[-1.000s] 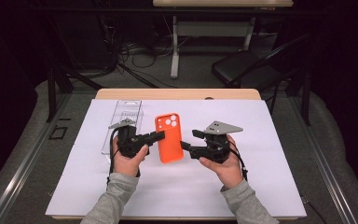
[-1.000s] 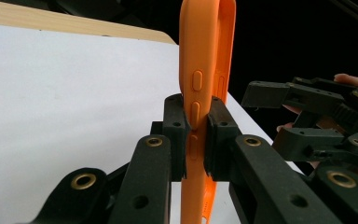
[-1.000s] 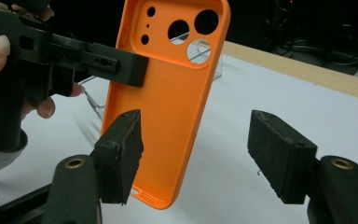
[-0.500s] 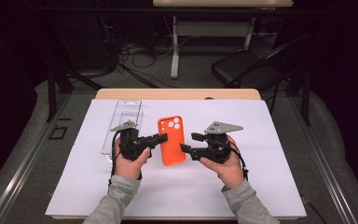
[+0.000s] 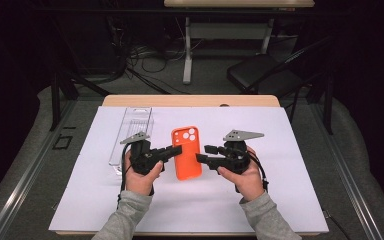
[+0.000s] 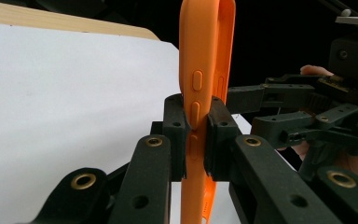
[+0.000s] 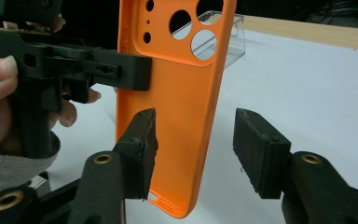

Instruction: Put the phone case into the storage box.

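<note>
An orange phone case (image 5: 186, 152) is held up off the white sheet (image 5: 290, 150) at the middle of the high view, between the two grippers. The left gripper (image 5: 176, 151) has its jaws closed on the case's left edge; in the left gripper view the two pads pinch the case's (image 6: 200, 93) side wall just by its button bumps, so that grip looks firm. The right gripper (image 5: 204, 153) comes in from the right side of the case. In the right gripper view its jaws have just been closing, and the lower part of the case (image 7: 182, 107) stands between them: the left pad is at or just beside the textured back, while the right pad is still clear of the case's edge. So that gripper is not yet gripping.

A clear plastic box (image 5: 130, 132) lies on the sheet at the upper left of the high view, behind the left hand (image 5: 141, 177), apart from the case. The wooden counter (image 5: 190, 101) shows as a strip beyond the sheet.

By my judgement the work is about midway: the case is lifted and secured on one side, and the second grip is being taken. What is left is for the right jaws to close fully on the case, after which both grippers can handle it together or pass it across.
</note>
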A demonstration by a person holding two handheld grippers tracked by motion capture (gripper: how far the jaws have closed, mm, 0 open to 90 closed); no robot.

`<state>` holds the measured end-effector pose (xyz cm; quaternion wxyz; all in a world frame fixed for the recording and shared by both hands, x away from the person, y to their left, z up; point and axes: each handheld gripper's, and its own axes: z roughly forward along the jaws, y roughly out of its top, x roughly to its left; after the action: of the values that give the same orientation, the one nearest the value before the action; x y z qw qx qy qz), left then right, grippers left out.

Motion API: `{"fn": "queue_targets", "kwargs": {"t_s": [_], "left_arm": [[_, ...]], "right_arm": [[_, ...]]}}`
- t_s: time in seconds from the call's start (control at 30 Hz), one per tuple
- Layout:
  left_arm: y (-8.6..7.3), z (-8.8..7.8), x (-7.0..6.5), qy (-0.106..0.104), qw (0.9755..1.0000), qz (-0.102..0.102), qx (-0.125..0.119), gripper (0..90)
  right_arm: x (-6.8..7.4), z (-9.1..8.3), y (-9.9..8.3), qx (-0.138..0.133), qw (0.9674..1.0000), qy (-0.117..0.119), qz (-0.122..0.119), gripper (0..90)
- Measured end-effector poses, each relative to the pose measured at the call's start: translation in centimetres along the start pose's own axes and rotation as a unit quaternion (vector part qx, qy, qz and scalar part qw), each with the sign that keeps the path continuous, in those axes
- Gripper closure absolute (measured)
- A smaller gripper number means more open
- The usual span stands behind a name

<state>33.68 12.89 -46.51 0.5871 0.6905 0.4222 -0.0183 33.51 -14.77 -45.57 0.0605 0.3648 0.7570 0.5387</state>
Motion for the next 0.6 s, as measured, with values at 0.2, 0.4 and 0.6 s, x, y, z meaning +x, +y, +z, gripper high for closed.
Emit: {"fn": "queue_targets", "kwargs": {"t_s": [0.2, 0.4, 0.6], "left_arm": [[-0.28, 0.08, -0.19, -0.001, 1.0000, -0.002, -0.002, 81.4], [-0.45, 0.10, -0.45, -0.006, 1.0000, 0.000, -0.002, 81.4], [-0.62, 0.06, -0.51, -0.009, 1.0000, 0.000, -0.003, 81.4]], "right_arm": [[-0.46, -0.08, -0.09, 0.005, 0.9995, 0.020, 0.025, 54.0], [-0.74, -0.08, -0.18, 0.012, 0.9986, 0.032, 0.041, 57.2], [-1.04, 0.11, -0.37, 0.017, 0.9978, 0.036, 0.052, 60.3]]}}
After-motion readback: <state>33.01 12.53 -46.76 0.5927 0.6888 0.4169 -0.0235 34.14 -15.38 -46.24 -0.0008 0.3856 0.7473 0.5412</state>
